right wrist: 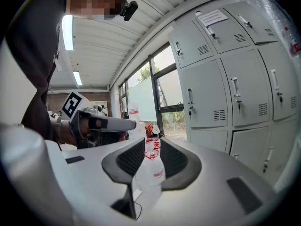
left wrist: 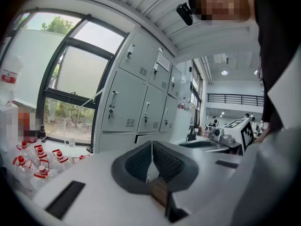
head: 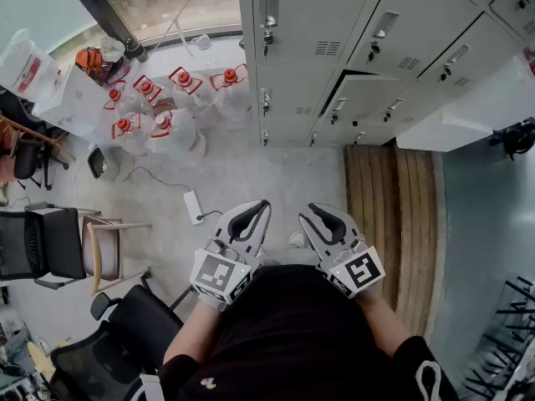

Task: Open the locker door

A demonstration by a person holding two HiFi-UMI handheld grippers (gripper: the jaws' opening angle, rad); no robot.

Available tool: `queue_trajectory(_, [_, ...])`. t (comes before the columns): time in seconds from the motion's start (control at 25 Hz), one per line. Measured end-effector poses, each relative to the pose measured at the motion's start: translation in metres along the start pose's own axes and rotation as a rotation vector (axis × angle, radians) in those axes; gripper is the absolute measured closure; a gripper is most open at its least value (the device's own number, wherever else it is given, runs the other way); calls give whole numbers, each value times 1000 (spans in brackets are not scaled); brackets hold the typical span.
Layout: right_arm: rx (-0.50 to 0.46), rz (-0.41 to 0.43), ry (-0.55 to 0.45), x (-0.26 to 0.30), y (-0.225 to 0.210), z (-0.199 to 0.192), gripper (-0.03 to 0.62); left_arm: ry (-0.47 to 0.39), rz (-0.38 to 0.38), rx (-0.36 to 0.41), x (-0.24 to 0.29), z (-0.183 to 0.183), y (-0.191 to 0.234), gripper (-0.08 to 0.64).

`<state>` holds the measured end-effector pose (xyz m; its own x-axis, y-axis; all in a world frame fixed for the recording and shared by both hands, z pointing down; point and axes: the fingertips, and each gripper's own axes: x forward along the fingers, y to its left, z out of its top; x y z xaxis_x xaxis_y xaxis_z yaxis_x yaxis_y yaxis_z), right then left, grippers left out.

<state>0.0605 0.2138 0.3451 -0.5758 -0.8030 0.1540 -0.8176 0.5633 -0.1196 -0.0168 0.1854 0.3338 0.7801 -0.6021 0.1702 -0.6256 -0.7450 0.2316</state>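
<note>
A bank of grey lockers point(head: 301, 57) with small latch handles point(head: 268, 19) stands ahead, and its doors look shut. Only one lower door point(head: 368, 98) differs, with a dark gap along its top edge. Both grippers are held close to the person's body, well short of the lockers and touching nothing. My left gripper point(head: 264, 205) has its pads meeting at the tip point(left wrist: 151, 144), with nothing between them. My right gripper point(head: 311, 208) keeps a narrow gap between its pads point(right wrist: 153, 145), also empty. The lockers point(right wrist: 225, 93) fill the right of the right gripper view.
Several water jugs with red caps point(head: 159, 111) stand on the floor left of the lockers, under a window. Chairs point(head: 50, 245) and an office chair point(head: 125, 332) crowd the left side. A power strip point(head: 194, 207) lies on the floor. Wooden decking point(head: 389, 207) lies at right.
</note>
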Motion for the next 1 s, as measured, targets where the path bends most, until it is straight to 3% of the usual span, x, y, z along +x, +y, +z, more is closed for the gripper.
queue_trajectory(0.32, [20,2,-4,-15,-29,-1,479,22,-2,12,28,0,-19,537])
queue_trajectory(0.76, [103,79,-54,-23,-65,0,479,50,39,26,63,-10,-42,537])
queue_trajectory(1.0, [129,111,-45,-8,-68,-5,479,57,67,20,70,-13,-32,537])
